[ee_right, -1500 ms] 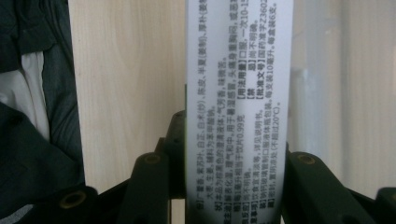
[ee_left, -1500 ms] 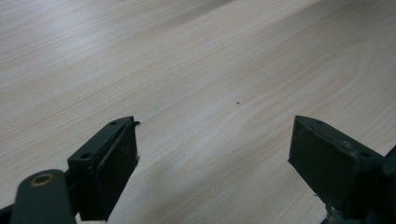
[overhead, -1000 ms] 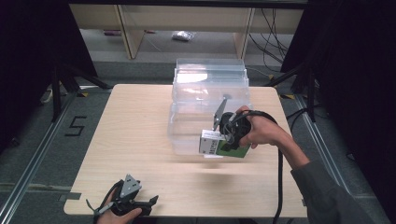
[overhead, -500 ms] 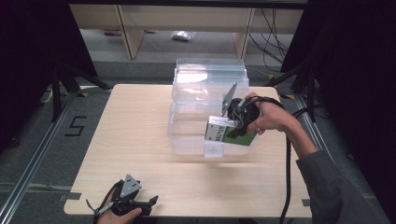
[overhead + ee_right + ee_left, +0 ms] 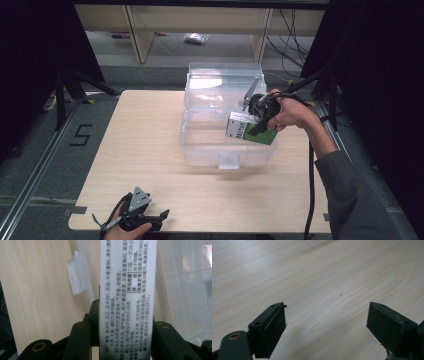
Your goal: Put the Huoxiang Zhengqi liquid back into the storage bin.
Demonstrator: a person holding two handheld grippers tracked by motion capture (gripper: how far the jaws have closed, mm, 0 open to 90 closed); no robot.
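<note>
A green and white medicine box (image 5: 248,131) hangs over the open clear plastic bin (image 5: 200,145), above its right part. My right gripper (image 5: 250,126) is shut on that box. In the right gripper view the box's white printed side (image 5: 127,290) stands between the two black jaws, with the bin's front latch (image 5: 77,275) behind it to the left. My left gripper (image 5: 157,218) rests at the table's front edge, left of centre. Its jaws stand wide apart over bare wood (image 5: 327,302), with nothing between them.
The bin's lid (image 5: 225,82) stands raised at the back. The light wooden table (image 5: 140,135) ends near a black frame post on the right. A shelf with a small bag (image 5: 196,38) lies beyond the far edge.
My right hand has carried the box away from the bin's front right corner, upward and farther back over the bin. The left gripper has stayed in place.
</note>
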